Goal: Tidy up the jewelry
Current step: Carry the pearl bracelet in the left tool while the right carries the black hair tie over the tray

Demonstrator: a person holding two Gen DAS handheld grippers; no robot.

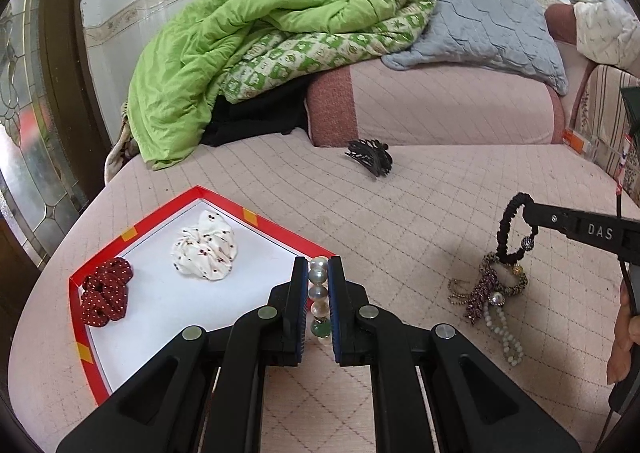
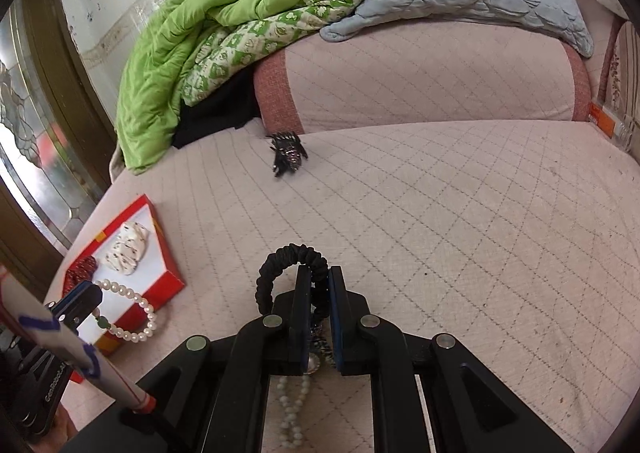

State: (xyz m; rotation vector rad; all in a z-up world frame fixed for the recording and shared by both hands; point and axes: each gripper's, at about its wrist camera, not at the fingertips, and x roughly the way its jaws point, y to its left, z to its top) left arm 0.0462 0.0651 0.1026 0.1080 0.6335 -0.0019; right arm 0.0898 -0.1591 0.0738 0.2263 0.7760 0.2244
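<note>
your left gripper (image 1: 318, 293) pinches the pearl bracelet (image 1: 319, 295) by the red tray (image 1: 76, 307), probably to drop it in. your right gripper (image 2: 319, 293) nips the black hair tie (image 2: 280, 269), lifting it off the jewelry pile (image 1: 490, 289).

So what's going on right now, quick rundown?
Left gripper shut on pearl bracelet, by the red tray. Right gripper shut on black hair tie, lifted off the jewelry pile. Nothing blocking the tray.

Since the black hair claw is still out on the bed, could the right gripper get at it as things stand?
Probably not yet: the right gripper is shut on the black scrunchie. The quilted bed between it and the hair claw looks bare, so the path itself seems free.
</note>
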